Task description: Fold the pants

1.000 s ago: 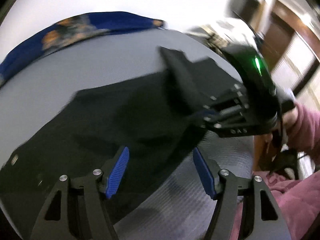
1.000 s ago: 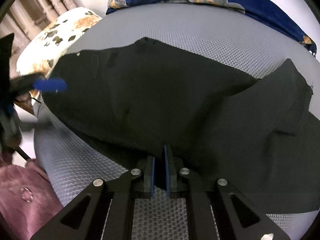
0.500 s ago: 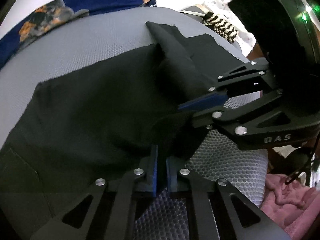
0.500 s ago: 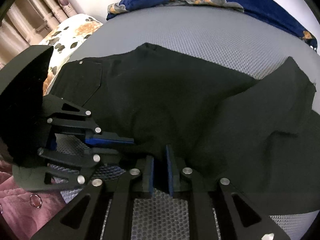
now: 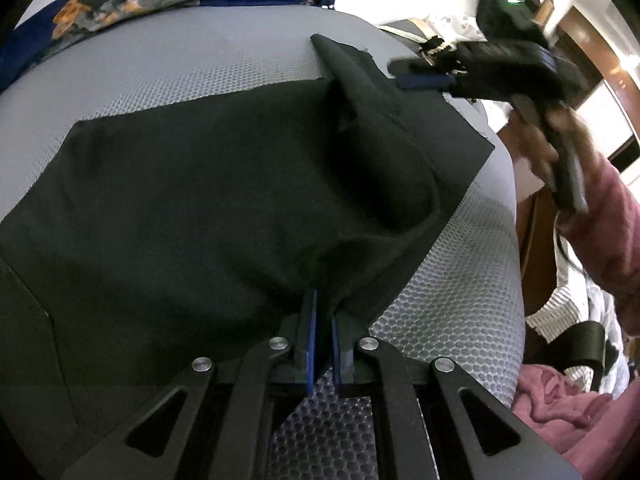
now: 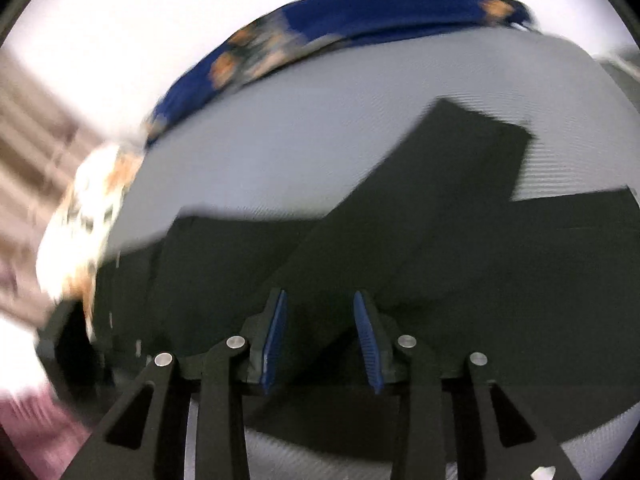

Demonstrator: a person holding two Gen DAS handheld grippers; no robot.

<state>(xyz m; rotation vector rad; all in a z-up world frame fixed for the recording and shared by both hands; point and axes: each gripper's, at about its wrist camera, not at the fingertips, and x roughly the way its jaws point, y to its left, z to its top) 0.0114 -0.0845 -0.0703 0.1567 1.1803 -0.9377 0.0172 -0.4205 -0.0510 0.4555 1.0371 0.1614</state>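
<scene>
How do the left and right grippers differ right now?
The left gripper is shut on the near edge of the black pants; the right gripper is open, its jaws just opening, with nothing between its pads. The left gripper's view is sharp, while the right gripper's view is smeared with motion. In the left view the right gripper is off the pants at their far corner. Both have blue pads and point down at the grey mesh surface.
</scene>
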